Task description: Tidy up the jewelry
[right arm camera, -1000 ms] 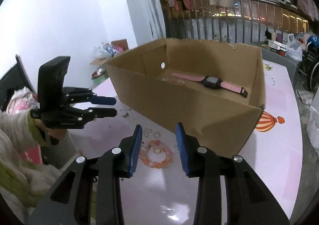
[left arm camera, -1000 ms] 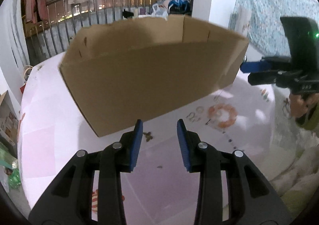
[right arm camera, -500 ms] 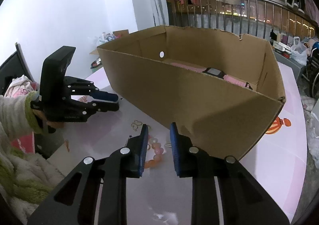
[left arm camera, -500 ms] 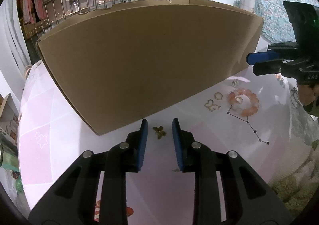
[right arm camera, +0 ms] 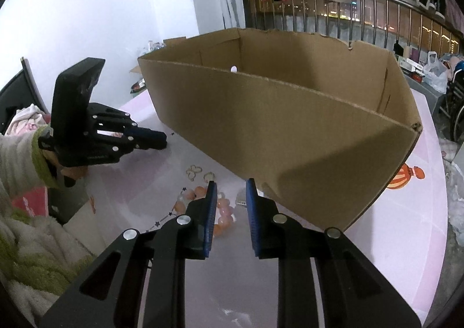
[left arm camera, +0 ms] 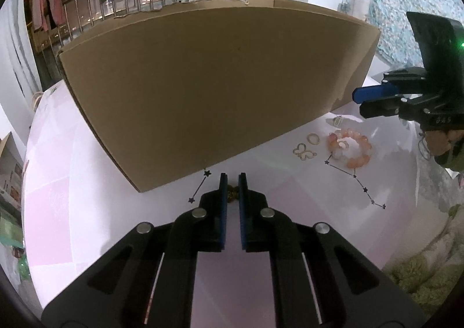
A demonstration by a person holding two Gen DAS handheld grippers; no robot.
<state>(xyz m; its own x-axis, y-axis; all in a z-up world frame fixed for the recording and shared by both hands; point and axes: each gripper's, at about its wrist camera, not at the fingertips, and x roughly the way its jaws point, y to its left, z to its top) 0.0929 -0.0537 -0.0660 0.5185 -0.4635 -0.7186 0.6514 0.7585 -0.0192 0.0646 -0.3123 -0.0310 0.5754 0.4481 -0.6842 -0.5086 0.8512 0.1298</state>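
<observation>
Jewelry is lying on the pink table [left arm camera: 87, 212] beside a cardboard box [left arm camera: 203, 90]. The left gripper [left arm camera: 232, 184] is closing its jaws on a small bronze charm [left arm camera: 232, 194], seen only from its own camera. The right gripper [right arm camera: 231, 187] is hovering, jaws slightly apart and empty, over the peach bead bracelet [right arm camera: 224, 212]. Only the right view is looking into the box, whose floor stays hidden.

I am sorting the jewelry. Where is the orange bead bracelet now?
In the left wrist view the orange bead bracelet lies right on the table, beside the butterfly charm, before the cardboard box.
</observation>
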